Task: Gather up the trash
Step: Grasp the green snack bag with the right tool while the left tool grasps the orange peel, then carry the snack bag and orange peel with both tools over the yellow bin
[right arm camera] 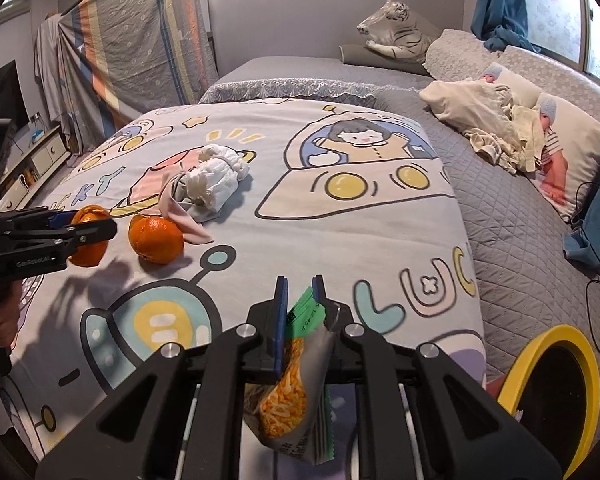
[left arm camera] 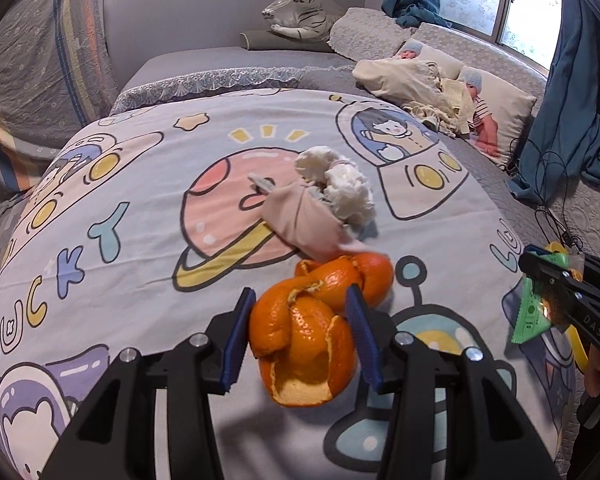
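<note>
On the cartoon bedspread (right arm camera: pixel 260 240), toward nine o'clock in the right wrist view, the left gripper (left arm camera: pixel 300 312) pinches a curled piece of orange peel (left arm camera: pixel 304 344), bright outside and pale inside, lifted just clear of the cloth; a second orange peel (right arm camera: pixel 156 238) lies beside it at about ten o'clock, touching a crumpled tissue wad (right arm camera: pixel 216 180) and beige wrapper at eleven. At centre, the right gripper (right arm camera: pixel 300 300) is pressed together on a snack packet (right arm camera: pixel 292 380), green-edged with a printed orange picture, hanging limp below the pads. By my reading both pickups are done and the carry is in hand; the next move calls for swinging each load over the yellow-rimmed bin (right arm camera: pixel 556 392) at four o'clock, then spreading the pads
</note>
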The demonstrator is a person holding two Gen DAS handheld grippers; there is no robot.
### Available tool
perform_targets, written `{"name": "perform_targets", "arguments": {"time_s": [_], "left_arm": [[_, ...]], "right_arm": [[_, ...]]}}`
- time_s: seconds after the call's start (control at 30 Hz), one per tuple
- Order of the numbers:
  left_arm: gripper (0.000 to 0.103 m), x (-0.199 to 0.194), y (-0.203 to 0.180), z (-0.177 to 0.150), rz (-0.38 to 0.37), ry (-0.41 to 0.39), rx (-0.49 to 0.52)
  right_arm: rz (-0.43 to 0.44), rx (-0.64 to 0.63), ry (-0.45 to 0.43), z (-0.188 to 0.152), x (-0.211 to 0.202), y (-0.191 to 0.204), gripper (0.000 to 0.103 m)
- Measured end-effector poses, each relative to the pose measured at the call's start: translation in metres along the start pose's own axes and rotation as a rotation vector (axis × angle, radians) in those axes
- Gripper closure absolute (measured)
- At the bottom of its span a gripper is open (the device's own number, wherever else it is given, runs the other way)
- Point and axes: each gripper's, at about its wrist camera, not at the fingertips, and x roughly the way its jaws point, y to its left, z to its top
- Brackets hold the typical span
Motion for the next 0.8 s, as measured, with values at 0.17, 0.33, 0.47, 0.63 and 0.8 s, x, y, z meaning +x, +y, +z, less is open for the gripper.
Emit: {"name": "perform_targets", "arguments": {"time_s": [0.17, 0.33, 0.47, 0.63, 0.8], "left_arm": [[0.059, 0.011, -0.01, 0.007, -0.014, 0.016, -0.002], [0.059, 0.012, -0.026, 0.011, -0.014, -0.003, 0.033], [0.059, 0.015, -0.04, 0.016, -0.038, 0.001, 0.052], [0.059, 0.024, -0.069, 0.021, -0.086, 0.016, 0.088], [0.059, 0.023, -0.104, 0.024, -0.128, 0.0, 0.139]], "right_arm": [[0.0, 0.019, -0.016, -0.006, -0.014, -0.011, 0.092], [-0.006, 0.042, -0.033, -0.011, -0.024, -0.024, 0.092], [-0.009, 0.07, -0.042, -0.015, -0.029, -0.035, 0.092], [-0.025, 0.109, -0.059, -0.022, -0.039, -0.051, 0.092], [-0.066, 0.145, -0.084, -0.03, -0.056, -0.074, 0.092]]}}
